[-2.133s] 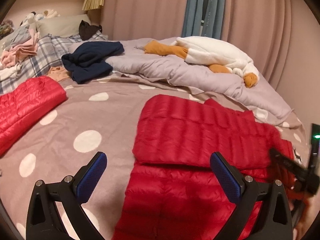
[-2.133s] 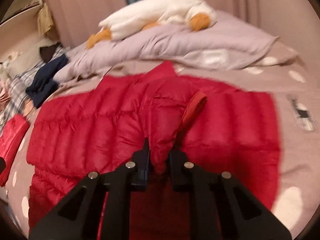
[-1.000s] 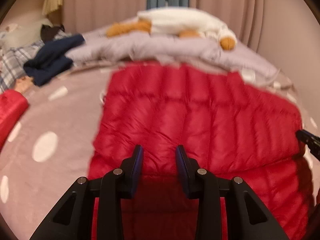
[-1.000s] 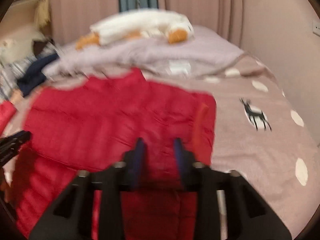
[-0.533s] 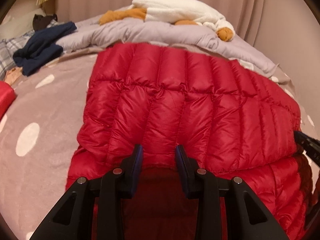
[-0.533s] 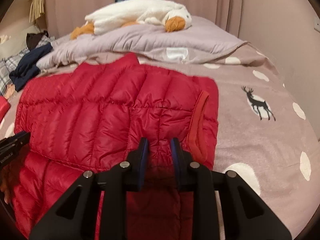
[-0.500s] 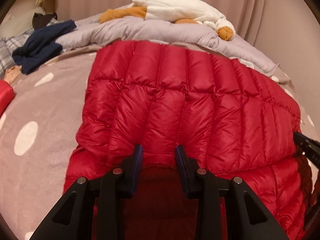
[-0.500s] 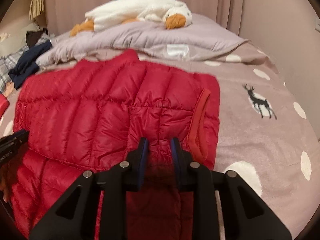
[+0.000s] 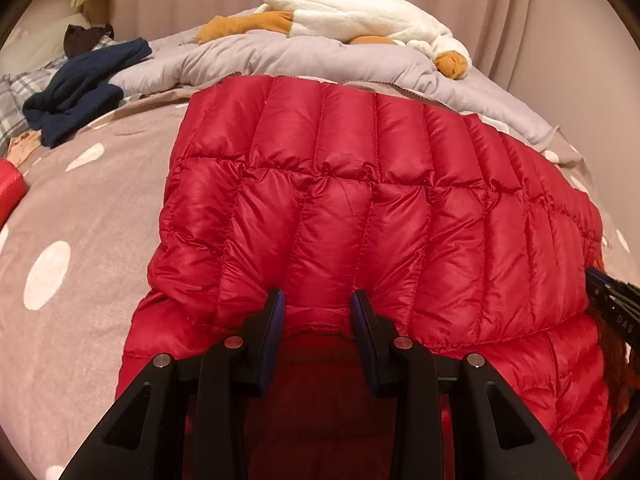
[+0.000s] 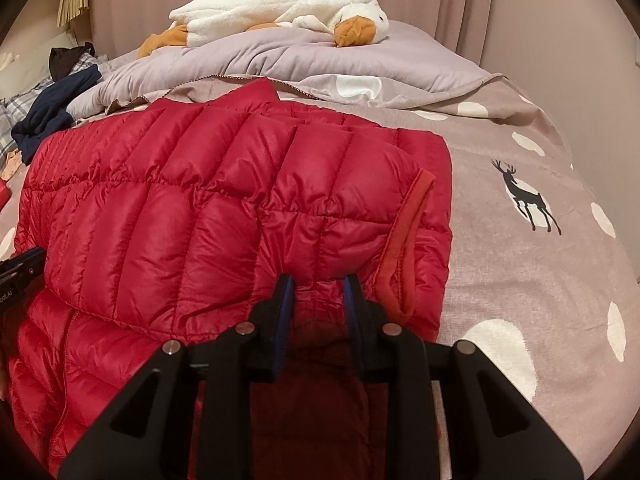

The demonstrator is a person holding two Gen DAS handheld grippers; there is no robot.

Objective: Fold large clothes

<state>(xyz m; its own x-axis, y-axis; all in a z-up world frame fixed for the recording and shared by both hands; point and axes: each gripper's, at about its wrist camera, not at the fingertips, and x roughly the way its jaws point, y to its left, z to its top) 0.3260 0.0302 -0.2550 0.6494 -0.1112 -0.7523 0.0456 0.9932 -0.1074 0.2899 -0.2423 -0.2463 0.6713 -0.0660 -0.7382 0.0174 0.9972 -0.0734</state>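
Note:
A red quilted down jacket lies on the bed with its upper layer folded over the lower part. My left gripper is shut on the folded layer's near edge at its left side. My right gripper is shut on the same edge of the jacket at its right side, beside the dark red collar trim. Each gripper's tip shows at the edge of the other's view.
The bed has a taupe sheet with white dots and a deer print. A grey duvet with a plush goose lies behind the jacket. A navy garment and another red item lie at the left.
Both grippers have closed on the folded layer's edge and carried it forward over the lower part of the jacket. Over the last half second the view barely shifts.

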